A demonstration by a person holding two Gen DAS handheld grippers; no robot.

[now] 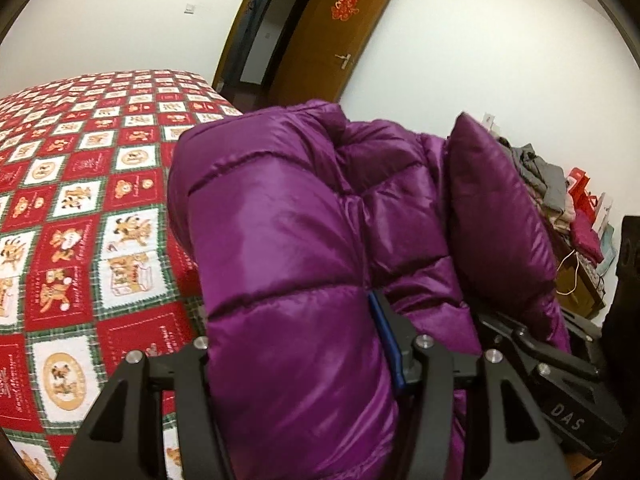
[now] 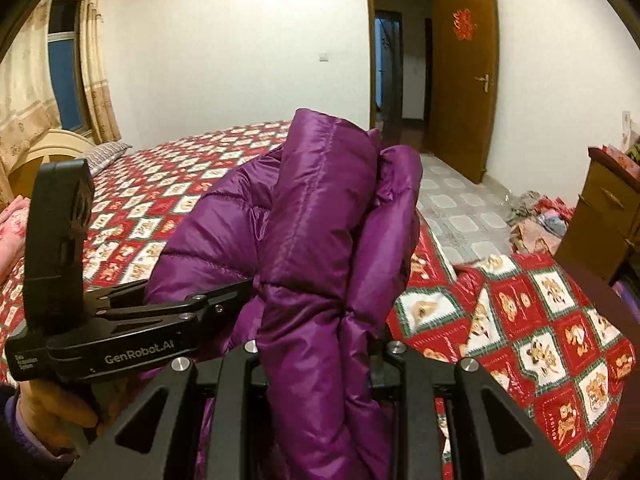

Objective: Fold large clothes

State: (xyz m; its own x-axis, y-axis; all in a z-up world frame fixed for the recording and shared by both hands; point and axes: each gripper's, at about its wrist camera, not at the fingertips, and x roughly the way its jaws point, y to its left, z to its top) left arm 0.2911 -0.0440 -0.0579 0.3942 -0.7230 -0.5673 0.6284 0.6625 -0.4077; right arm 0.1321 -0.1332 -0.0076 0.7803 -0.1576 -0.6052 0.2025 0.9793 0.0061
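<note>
A shiny purple puffer jacket (image 1: 304, 216) is bunched up and held above the bed; it also fills the middle of the right wrist view (image 2: 312, 240). My left gripper (image 1: 304, 360) is shut on a thick fold of the jacket, its fingertips buried in the cloth. My right gripper (image 2: 320, 356) is shut on another thick fold beside it. The left gripper's body shows at the left of the right wrist view (image 2: 132, 332), and the right gripper's body shows at the lower right of the left wrist view (image 1: 560, 376). The two grippers are close together.
The bed has a red, white and green patterned cover (image 1: 80, 216), also seen in the right wrist view (image 2: 540, 320). A brown door (image 2: 464, 76) stands open onto a tiled floor (image 2: 460, 208). Piled clothes and bags (image 1: 560, 196) and a wooden cabinet (image 2: 608, 208) are at the right.
</note>
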